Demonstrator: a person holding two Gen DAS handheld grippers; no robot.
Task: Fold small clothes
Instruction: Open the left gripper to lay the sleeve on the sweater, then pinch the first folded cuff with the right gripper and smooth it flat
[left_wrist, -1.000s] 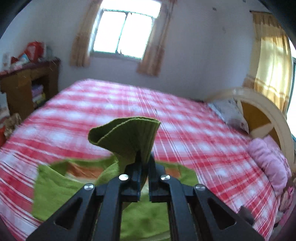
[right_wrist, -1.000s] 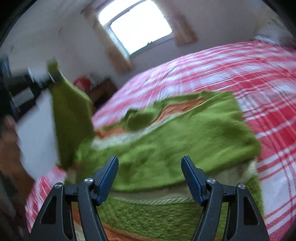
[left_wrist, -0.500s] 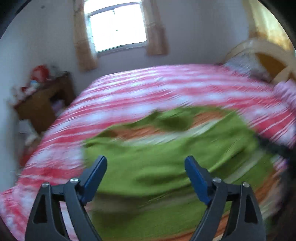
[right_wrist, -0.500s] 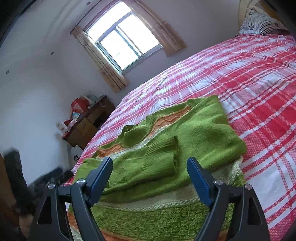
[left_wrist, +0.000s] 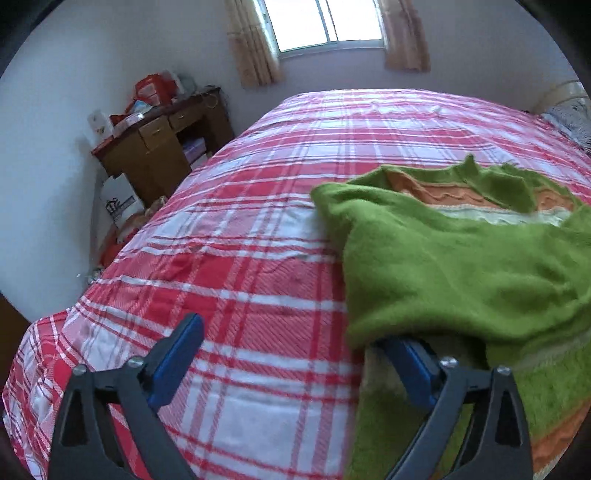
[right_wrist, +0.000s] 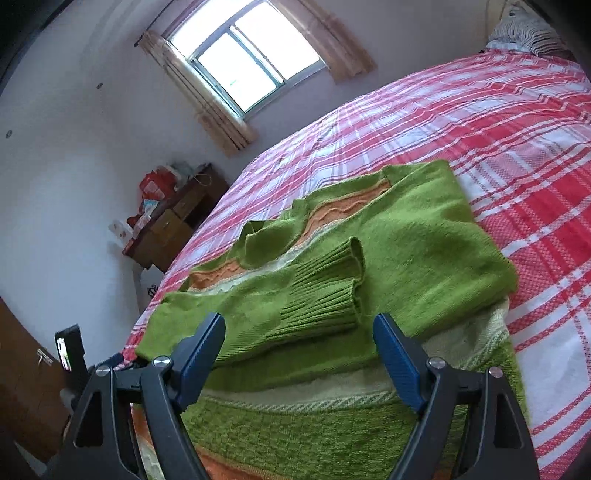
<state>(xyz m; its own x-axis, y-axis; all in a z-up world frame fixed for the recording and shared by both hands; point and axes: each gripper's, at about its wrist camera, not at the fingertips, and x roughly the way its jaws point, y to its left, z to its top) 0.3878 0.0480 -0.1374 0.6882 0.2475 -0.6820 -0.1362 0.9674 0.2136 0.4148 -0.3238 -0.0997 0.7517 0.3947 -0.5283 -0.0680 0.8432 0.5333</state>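
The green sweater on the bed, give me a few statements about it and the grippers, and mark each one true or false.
1. Both sleeves of the green sweater are folded across its front. True.
2. The right gripper is shut on a cuff. False: it is open, holding nothing.
3. The sweater lies on a plaid bedspread. True.
4. The left gripper holds a sleeve up. False: it is open at the sweater's side.

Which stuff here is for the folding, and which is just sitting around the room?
For the folding:
green sweater, sleeves laid across its front
left gripper, open
right gripper, open

Just sitting around:
plaid bedspread
wooden desk with red bags on top
window and curtains
pillow
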